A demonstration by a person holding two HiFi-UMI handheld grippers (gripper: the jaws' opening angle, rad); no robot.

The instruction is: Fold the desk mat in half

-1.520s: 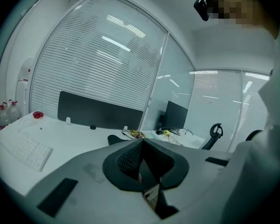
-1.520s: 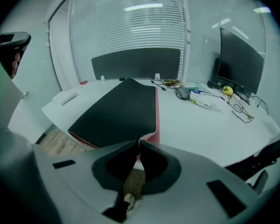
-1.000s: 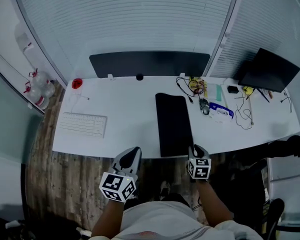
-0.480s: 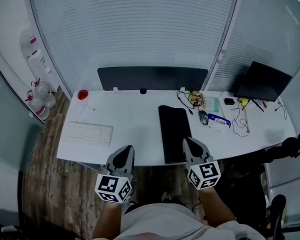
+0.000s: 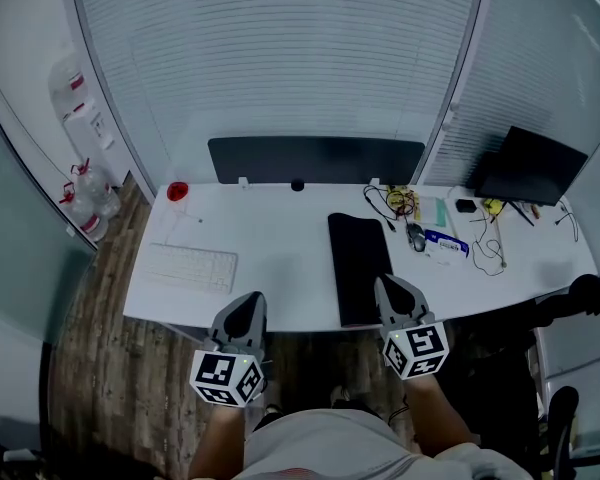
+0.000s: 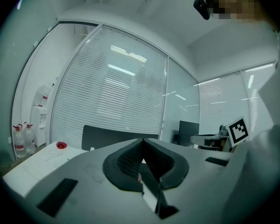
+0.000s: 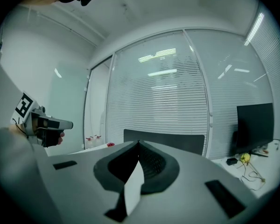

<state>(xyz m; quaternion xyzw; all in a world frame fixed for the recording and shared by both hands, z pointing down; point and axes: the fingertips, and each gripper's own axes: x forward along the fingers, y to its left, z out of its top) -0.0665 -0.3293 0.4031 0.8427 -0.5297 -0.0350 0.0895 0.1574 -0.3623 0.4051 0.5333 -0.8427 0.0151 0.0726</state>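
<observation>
The black desk mat (image 5: 359, 264) lies flat on the white desk (image 5: 280, 258) as a narrow strip, running from mid-desk to the front edge. My right gripper (image 5: 389, 288) hovers over the mat's near right corner, jaws shut with nothing between them; in the right gripper view (image 7: 138, 144) it points level toward the blinds. My left gripper (image 5: 244, 304) is held at the desk's front edge, left of the mat, and is shut and empty too (image 6: 141, 141). Neither gripper view shows the mat.
A white keyboard (image 5: 190, 266) lies at the desk's left, with a red cup (image 5: 177, 191) behind it. A dark screen (image 5: 315, 160) stands at the back. A mouse (image 5: 415, 236), cables (image 5: 395, 203) and small items lie right of the mat. Water bottles (image 5: 90, 203) stand on the floor, left.
The right gripper has come off the mat's near right corner, lifted toward me and shut its jaws. The left gripper has stayed at the front edge. The mat lies unchanged.
</observation>
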